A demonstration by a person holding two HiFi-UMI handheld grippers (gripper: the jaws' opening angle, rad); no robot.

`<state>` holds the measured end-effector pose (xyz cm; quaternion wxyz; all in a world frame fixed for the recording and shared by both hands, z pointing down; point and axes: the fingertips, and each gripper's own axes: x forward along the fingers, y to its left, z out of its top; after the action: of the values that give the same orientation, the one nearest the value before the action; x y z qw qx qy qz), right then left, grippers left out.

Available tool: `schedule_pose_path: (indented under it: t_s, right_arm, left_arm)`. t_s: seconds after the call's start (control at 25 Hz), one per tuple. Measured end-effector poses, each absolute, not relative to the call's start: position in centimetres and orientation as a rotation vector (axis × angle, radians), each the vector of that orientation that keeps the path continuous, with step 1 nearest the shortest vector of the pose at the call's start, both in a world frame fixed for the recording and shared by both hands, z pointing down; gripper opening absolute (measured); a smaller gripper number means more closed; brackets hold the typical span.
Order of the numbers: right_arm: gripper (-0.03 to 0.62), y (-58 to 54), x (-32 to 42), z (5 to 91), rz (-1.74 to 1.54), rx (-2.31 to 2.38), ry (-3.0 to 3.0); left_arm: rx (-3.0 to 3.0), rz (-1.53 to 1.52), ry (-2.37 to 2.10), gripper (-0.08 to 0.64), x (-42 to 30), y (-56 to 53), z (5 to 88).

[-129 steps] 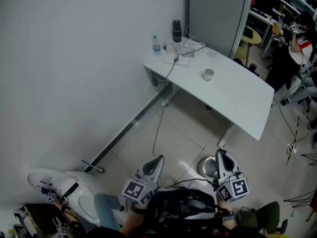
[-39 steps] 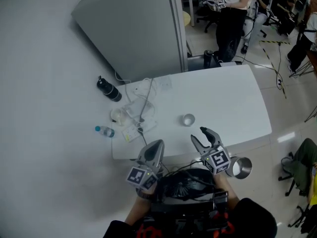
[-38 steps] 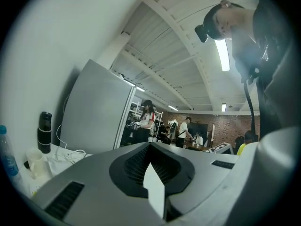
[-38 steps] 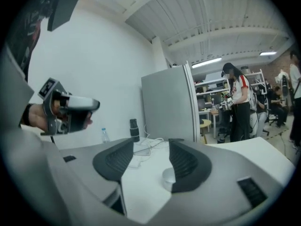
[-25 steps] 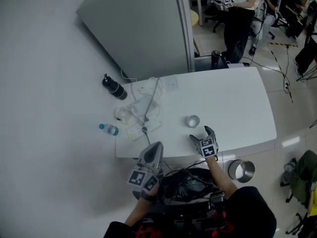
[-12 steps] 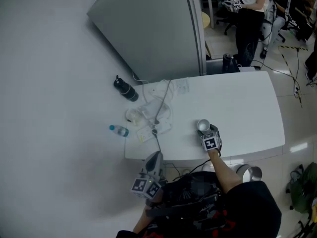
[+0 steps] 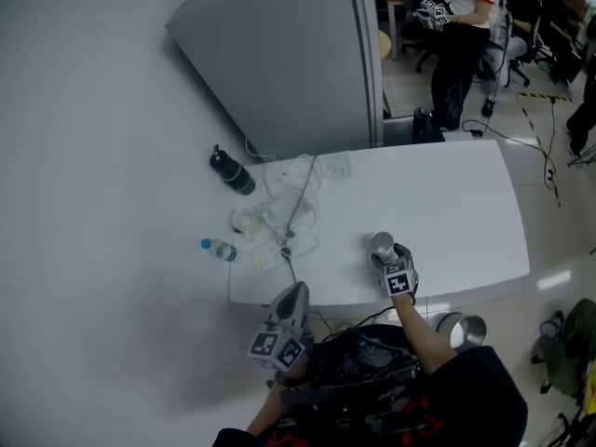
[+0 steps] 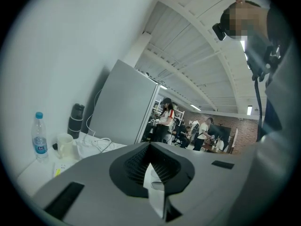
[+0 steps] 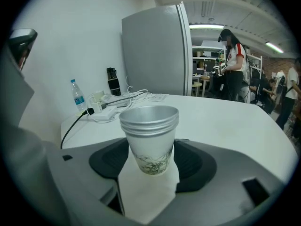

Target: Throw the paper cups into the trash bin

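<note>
A stack of paper cups point(image 7: 382, 244) stands upright on the white table point(image 7: 466, 222) near its front edge. My right gripper point(image 7: 395, 266) reaches over that edge with the stack point(image 9: 149, 138) between its jaws. The jaws are closing and the pads point(image 9: 195, 161) sit close at the cups' sides without visibly squeezing them. The metal trash bin point(image 7: 458, 329) stands on the floor under the table's front right. My left gripper point(image 7: 286, 324) hangs below the table edge, its jaws point(image 8: 151, 147) together with nothing in them.
On the table's left are a water bottle point(image 7: 219, 249), a black flask point(image 7: 233, 173), a white mug point(image 7: 244, 220) and a power strip with tangled cables point(image 7: 289, 212). A grey cabinet point(image 7: 279, 63) stands behind. People point(image 7: 461, 26) stand at the back right.
My right gripper has moved forward from the table edge to the cup stack, and its jaws now stand around it and have narrowed. The left gripper has stayed low.
</note>
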<state>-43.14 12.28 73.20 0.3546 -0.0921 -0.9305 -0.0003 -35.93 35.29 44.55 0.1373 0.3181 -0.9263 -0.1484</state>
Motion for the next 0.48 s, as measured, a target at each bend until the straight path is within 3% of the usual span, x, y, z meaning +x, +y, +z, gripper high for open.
schedule_pose_path:
  t_s: [0.48]
  right_arm:
    - [0.31, 13.0, -38.2, 61.0, 0.142, -0.193, -2.628]
  left_arm:
    - [1.191, -0.488, -2.566, 0.003, -35.7, 31.8, 44.6]
